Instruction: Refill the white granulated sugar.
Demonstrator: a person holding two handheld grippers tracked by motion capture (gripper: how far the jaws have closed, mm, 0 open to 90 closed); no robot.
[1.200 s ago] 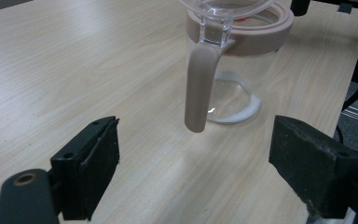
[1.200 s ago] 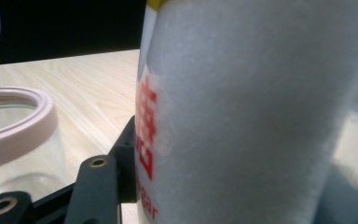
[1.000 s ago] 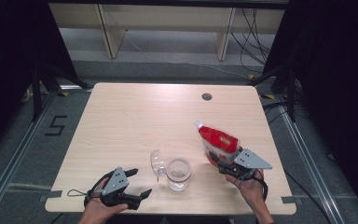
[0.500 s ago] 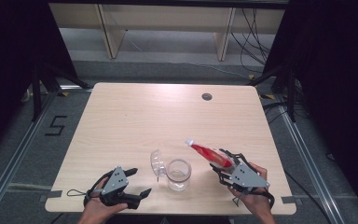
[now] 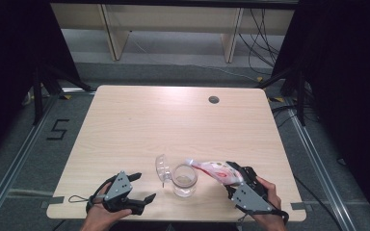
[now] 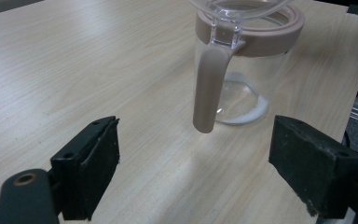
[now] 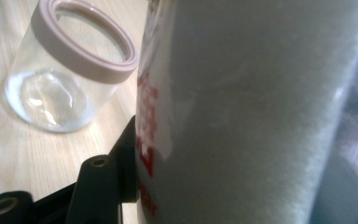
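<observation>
A clear glass jar (image 5: 185,179) with a pink rim stands near the table's front edge, its hinged lid (image 5: 162,167) swung open to the left. My right gripper (image 5: 231,180) is shut on a white and red pouch (image 5: 214,169), which lies tilted almost level, its tip at the jar's mouth. In the right gripper view the pouch (image 7: 242,116) looms large beside the jar (image 7: 70,70), with one black finger (image 7: 121,172) pressed against it. My left gripper (image 5: 143,187) rests open to the left of the jar. Its wide-apart jaws frame the jar (image 6: 242,70) and its pink clasp (image 6: 209,88).
The pale wooden table (image 5: 173,120) has a small round cable hole (image 5: 214,99) at its far right. Both hands sit close to the front edge. Beyond the far edge are a grey floor, shelf legs and cables.
My right gripper has moved left toward the jar and tipped the pouch from nearly upright to almost level, bringing its tip over the jar. The left gripper has stayed still.
</observation>
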